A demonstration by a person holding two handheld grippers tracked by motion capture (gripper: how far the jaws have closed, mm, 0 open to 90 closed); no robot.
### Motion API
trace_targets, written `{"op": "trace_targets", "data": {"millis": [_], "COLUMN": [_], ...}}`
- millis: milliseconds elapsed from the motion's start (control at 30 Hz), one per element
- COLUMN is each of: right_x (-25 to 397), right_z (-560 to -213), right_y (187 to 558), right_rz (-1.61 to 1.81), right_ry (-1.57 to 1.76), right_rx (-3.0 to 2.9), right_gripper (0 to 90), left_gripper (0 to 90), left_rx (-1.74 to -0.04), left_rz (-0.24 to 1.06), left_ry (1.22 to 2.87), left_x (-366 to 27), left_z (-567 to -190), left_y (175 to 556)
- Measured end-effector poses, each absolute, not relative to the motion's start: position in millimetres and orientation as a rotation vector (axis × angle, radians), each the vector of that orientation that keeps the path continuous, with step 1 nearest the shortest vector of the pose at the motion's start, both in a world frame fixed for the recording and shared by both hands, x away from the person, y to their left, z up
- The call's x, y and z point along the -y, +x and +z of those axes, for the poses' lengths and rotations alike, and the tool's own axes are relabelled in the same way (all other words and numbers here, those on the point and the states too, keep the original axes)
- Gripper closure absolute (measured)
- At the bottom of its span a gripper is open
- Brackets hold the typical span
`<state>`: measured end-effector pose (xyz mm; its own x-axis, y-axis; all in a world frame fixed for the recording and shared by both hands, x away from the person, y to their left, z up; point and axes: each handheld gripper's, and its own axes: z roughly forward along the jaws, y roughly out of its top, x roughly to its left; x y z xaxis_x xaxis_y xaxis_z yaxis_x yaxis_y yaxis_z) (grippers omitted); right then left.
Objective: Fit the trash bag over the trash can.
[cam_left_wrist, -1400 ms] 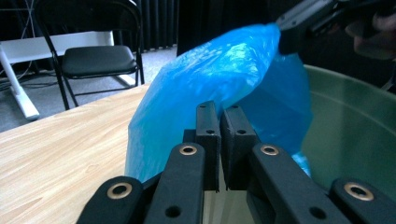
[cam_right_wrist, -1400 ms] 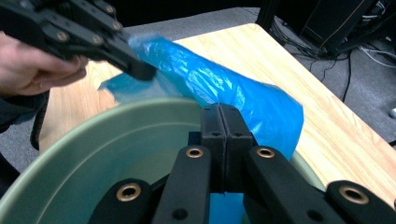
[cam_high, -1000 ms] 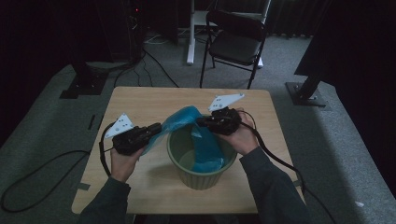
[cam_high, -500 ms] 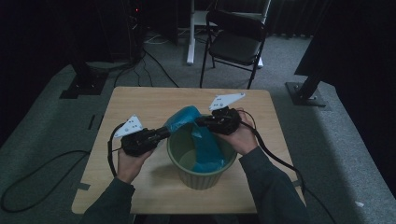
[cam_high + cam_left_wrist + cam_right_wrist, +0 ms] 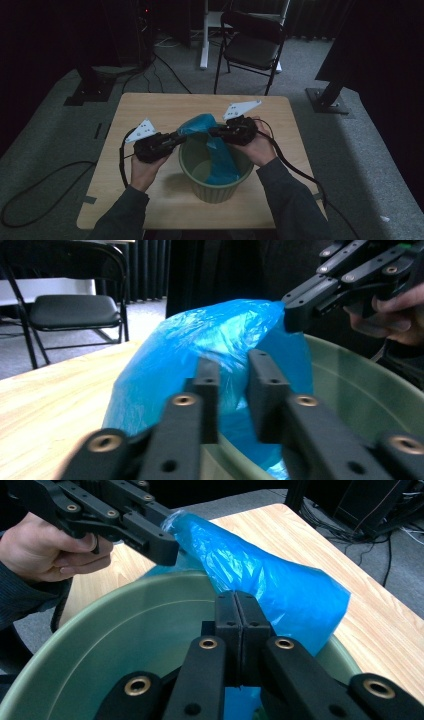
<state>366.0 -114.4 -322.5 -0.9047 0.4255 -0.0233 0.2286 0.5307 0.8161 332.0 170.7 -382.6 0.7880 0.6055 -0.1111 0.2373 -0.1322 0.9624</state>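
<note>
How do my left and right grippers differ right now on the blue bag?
The left gripper has its jaws a narrow gap apart, with the blue bag showing through the gap; the right gripper has its jaws pressed together on the bag. The left gripper comes in low across the rim of the green bin; the right gripper looks down into the bin. Both meet the bag near the rim.

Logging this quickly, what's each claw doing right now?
Left claw: partly open around the blue bag.
Right claw: closed on the blue bag.
</note>
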Motion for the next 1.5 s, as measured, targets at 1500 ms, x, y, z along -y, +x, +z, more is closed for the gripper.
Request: {"op": "trace_targets", "data": {"millis": [1500], "right_x": [111], "right_z": [-320], "right_y": [357], "right_rz": [1.278], "right_ry": [0.433], "right_rx": [-2.589], "right_gripper": [90.0], "left_gripper": [66.9], "left_rx": [-0.757], "left_rz": [0.418], "left_ry": [1.838], "left_x": [-185], "left_z": [-395], "left_y": [330]}}
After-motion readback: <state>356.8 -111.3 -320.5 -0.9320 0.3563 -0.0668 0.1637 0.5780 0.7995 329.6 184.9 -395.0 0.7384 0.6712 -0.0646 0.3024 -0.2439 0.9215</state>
